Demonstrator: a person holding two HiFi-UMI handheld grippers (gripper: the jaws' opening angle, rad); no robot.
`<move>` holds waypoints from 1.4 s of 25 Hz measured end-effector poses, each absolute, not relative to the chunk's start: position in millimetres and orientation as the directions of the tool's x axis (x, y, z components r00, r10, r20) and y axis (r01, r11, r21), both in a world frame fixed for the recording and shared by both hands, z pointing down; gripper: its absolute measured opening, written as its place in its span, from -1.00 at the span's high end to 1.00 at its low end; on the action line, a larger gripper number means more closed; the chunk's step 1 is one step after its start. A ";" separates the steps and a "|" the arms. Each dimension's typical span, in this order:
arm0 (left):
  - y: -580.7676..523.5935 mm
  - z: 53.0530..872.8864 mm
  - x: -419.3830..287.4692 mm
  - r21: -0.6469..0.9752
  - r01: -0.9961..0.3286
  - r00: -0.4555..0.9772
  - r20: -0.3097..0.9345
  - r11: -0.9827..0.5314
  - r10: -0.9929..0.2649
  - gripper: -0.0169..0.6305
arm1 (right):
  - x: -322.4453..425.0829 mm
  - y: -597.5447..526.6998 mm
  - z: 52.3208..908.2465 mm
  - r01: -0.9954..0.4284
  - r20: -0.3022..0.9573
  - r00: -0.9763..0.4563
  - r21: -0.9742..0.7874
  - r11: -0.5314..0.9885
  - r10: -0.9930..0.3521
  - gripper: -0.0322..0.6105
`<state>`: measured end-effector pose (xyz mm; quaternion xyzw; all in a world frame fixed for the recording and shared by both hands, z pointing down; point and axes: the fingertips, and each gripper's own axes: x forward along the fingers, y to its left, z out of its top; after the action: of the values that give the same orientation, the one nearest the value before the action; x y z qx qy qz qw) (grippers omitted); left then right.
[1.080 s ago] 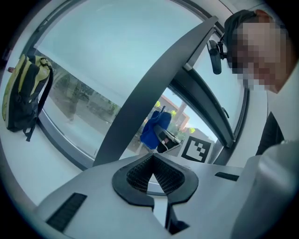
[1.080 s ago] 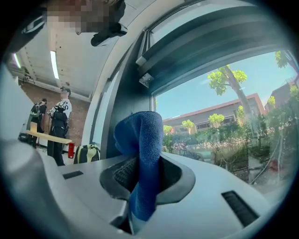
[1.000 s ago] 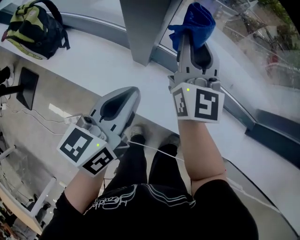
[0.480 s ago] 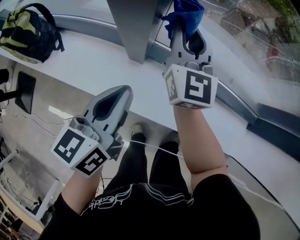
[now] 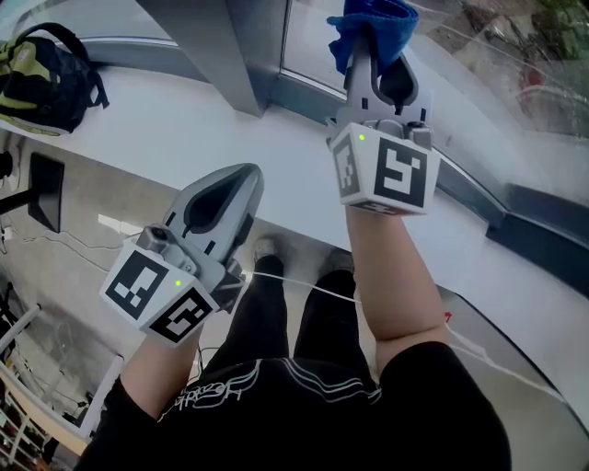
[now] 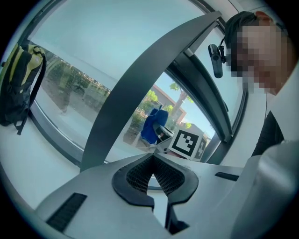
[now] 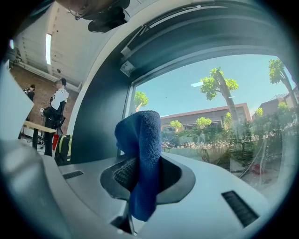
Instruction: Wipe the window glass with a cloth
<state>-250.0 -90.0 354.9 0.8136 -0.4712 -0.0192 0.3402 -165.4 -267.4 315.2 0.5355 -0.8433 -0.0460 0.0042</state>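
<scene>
My right gripper (image 7: 140, 170) is clenched on the blue cloth (image 7: 140, 135), with a wad standing proud of the jaw tips so that fabric, not metal, meets the glass (image 7: 219, 107) ahead. Contact cannot be confirmed. My left gripper (image 6: 152, 168) is closed on nothing, held low by the sill (image 5: 184, 120), and I judge it is simply clear of the work.

right claw (image 5: 375, 48) raised forward, jaws clamped on blue cloth (image 5: 372, 20), left claw (image 5: 247, 177) lower, jaws together
</scene>
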 end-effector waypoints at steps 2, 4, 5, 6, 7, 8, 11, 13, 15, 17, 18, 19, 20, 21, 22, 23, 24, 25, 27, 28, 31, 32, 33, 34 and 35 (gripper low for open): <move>-89.1 356.7 -238.1 0.574 -0.749 0.565 0.291 -0.332 -0.772 0.93 | -146.3 -266.9 316.2 -0.913 -0.043 -0.404 0.077 0.400 -0.914 0.70; -87.9 358.9 -226.5 0.577 -0.744 0.575 0.297 -0.337 -0.762 0.93 | -130.4 -265.1 318.1 -0.919 -0.039 -0.391 0.070 0.387 -0.920 0.70; -87.9 359.2 -219.1 0.579 -0.740 0.583 0.298 -0.342 -0.756 0.93 | -122.1 -264.0 319.3 -0.921 -0.035 -0.386 0.066 0.383 -0.922 0.69; -88.3 358.5 -210.1 0.580 -0.735 0.593 0.298 -0.351 -0.748 0.93 | -112.9 -262.8 320.0 -0.924 -0.033 -0.380 0.063 0.378 -0.924 0.70; -89.1 356.8 -199.9 0.580 -0.729 0.604 0.296 -0.363 -0.740 0.93 | -102.8 -261.8 319.8 -0.926 -0.033 -0.374 0.066 0.371 -0.927 0.70; -89.9 354.9 -189.3 0.578 -0.725 0.614 0.294 -0.376 -0.733 0.93 | -92.5 -260.8 319.1 -0.928 -0.035 -0.368 0.072 0.365 -0.929 0.70; -91.4 352.7 -162.0 0.580 -0.713 0.634 0.292 -0.394 -0.717 0.93 | -66.2 -258.9 317.8 -0.931 -0.038 -0.359 0.085 0.355 -0.933 0.70; -92.4 354.0 -145.4 0.583 -0.707 0.642 0.293 -0.400 -0.708 0.93 | -50.8 -257.2 318.0 -0.931 -0.040 -0.357 0.092 0.353 -0.933 0.70; -91.9 355.6 -127.5 0.585 -0.702 0.649 0.292 -0.405 -0.703 0.93 | -33.6 -254.4 317.7 -0.931 -0.044 -0.357 0.097 0.351 -0.933 0.70; -90.1 358.8 -111.0 0.590 -0.698 0.654 0.295 -0.407 -0.696 0.93 | -17.0 -252.1 317.5 -0.932 -0.044 -0.356 0.085 0.352 -0.933 0.70; -89.4 360.7 -103.9 0.592 -0.696 0.657 0.297 -0.406 -0.693 0.93 | -9.6 -251.3 317.1 -0.933 -0.043 -0.355 0.078 0.351 -0.934 0.70; -88.8 362.2 -97.5 0.594 -0.695 0.659 0.299 -0.405 -0.690 0.93 | -2.6 -250.4 316.3 -0.934 -0.044 -0.353 0.075 0.349 -0.935 0.69; -88.3 363.2 -91.2 0.596 -0.694 0.660 0.301 -0.404 -0.689 0.93 | 4.6 -249.2 315.3 -0.935 -0.046 -0.350 0.075 0.346 -0.936 0.70; -87.8 363.7 -84.5 0.597 -0.692 0.661 0.301 -0.405 -0.687 0.93 | 12.3 -247.8 314.2 -0.936 -0.048 -0.347 0.074 0.343 -0.937 0.70; -87.4 363.8 -77.5 0.598 -0.691 0.662 0.300 -0.406 -0.687 0.93 | 20.3 -246.4 313.3 -0.937 -0.049 -0.344 0.074 0.340 -0.938 0.70; -87.2 363.6 -70.4 0.598 -0.690 0.664 0.299 -0.407 -0.686 0.93 | 28.2 -245.3 312.6 -0.939 -0.050 -0.341 0.074 0.337 -0.939 0.70; -87.1 363.4 -63.6 0.598 -0.689 0.665 0.297 -0.409 -0.685 0.93 | 35.9 -244.5 312.3 -0.939 -0.050 -0.338 0.075 0.334 -0.940 0.70; -87.1 363.1 -56.9 0.599 -0.688 0.666 0.296 -0.411 -0.684 0.93 | 43.6 -243.9 312.2 -0.940 -0.049 -0.336 0.076 0.332 -0.941 0.70; -86.9 362.3 -43.5 0.599 -0.684 0.671 0.293 -0.416 -0.681 0.93 | 60.1 -242.5 312.1 -0.942 -0.047 -0.329 0.082 0.324 -0.943 0.70; -86.5 361.5 -36.7 0.598 -0.682 0.673 0.291 -0.420 -0.680 0.93 | 68.8 -241.3 311.6 -0.943 -0.046 -0.325 0.086 0.320 -0.945 0.70; -84.2 357.9 -17.2 0.599 -0.678 0.677 0.284 -0.426 -0.679 0.93 | 93.1 -236.4 308.1 -0.944 -0.046 -0.318 0.104 0.312 -0.947 0.69; -83.2 357.2 -10.4 0.600 -0.677 0.678 0.282 -0.427 -0.678 0.93 | 100.7 -234.5 306.9 -0.944 -0.046 -0.316 0.109 0.310 -0.948 0.70; -82.5 357.2 -3.0 0.601 -0.674 0.681 0.281 -0.430 -0.676 0.93 | 108.7 -232.7 306.1 -0.945 -0.046 -0.314 0.113 0.307 -0.948 0.70; -81.9 357.6 5.2 0.602 -0.671 0.685 0.279 -0.434 -0.673 0.93 | 117.3 -231.0 305.6 -0.946 -0.047 -0.310 0.116 0.303 -0.950 0.70; -81.4 358.4 14.1 0.603 -0.666 0.691 0.277 -0.439 -0.668 0.93 | 126.5 -229.2 305.3 -0.947 -0.049 -0.305 0.118 0.298 -0.951 0.69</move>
<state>14.1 -81.4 358.4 0.8483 -0.3933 -0.0013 0.3545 126.5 -229.2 305.3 0.5893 -0.8054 -0.0620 0.0151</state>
